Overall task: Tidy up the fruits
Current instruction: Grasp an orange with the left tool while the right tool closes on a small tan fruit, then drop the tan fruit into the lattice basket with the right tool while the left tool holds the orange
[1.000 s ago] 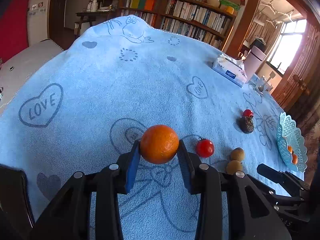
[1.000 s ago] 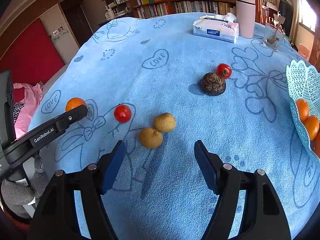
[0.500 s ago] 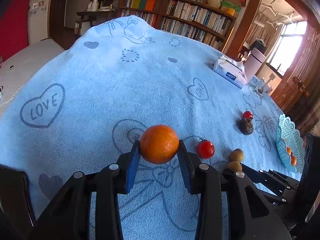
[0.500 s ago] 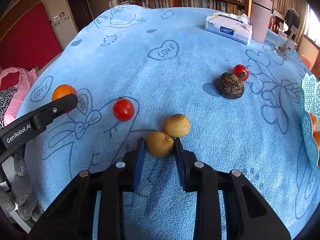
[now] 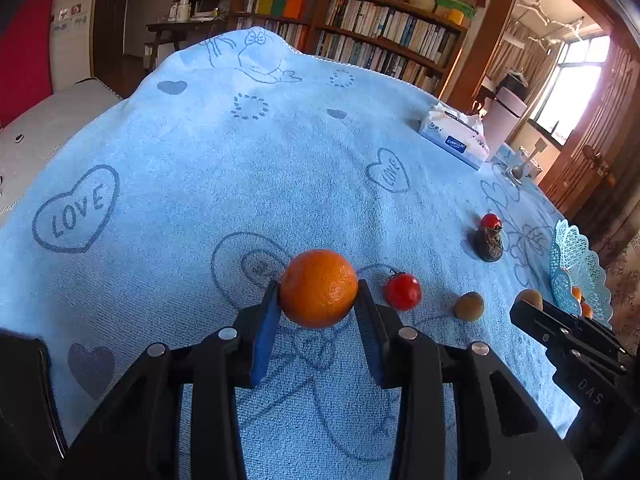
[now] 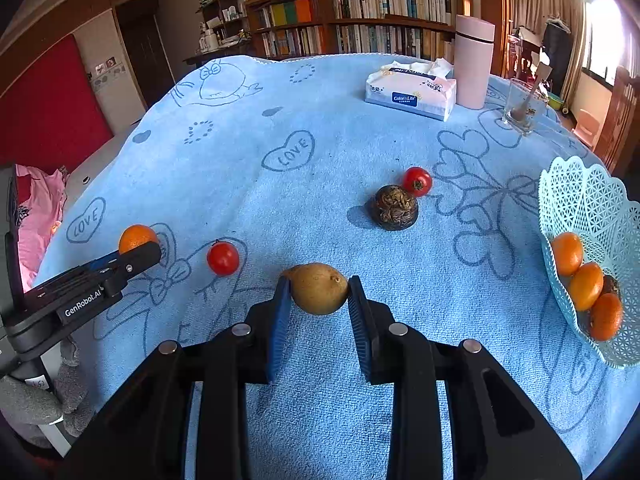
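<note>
Right gripper (image 6: 318,300): pinching a brown fruit (image 6: 318,288), which hides the second brown fruit (image 5: 469,306).
Left gripper (image 5: 318,312): clamped on an orange (image 5: 319,288).
Basket (image 6: 592,200): its oranges (image 6: 586,286) are clear only from the right wrist view.

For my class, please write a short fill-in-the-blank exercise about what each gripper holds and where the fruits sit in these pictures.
1. The left gripper is shut on an ____.
2. The right gripper is shut on a ____-coloured fruit.
3. The basket holds three ____.
4. Two red ____ lie on the blue cloth.

Missing words: orange; brown; oranges; tomatoes
</note>
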A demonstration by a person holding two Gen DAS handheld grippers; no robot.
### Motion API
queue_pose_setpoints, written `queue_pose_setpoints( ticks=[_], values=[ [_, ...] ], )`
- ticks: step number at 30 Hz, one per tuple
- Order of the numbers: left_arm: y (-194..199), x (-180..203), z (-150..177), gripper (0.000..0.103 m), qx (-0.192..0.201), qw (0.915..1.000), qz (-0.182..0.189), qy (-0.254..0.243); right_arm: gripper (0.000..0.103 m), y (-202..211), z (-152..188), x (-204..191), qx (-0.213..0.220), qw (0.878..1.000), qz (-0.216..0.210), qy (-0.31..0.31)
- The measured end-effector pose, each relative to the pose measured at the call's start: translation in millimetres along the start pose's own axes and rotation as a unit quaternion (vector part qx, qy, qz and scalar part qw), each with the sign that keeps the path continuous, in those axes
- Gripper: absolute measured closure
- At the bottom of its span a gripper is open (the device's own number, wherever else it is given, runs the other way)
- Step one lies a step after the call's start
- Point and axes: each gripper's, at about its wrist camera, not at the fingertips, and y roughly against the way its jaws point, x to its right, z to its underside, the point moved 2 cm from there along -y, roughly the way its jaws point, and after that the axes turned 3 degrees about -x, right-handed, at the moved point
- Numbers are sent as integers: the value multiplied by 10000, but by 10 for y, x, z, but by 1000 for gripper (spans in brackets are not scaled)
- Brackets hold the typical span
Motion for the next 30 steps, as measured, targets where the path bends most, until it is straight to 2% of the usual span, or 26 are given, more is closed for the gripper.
queue_pose_setpoints(
  ticks=[13,30],
  values=[
    [61,129,11,65,27,9999,-10,-160,73,526,-77,763,665,9924,454,-936],
    [74,474,50,65,-3,9988,7,-488,73,820,170,1623,945,9725,959,-1898]
  ],
)
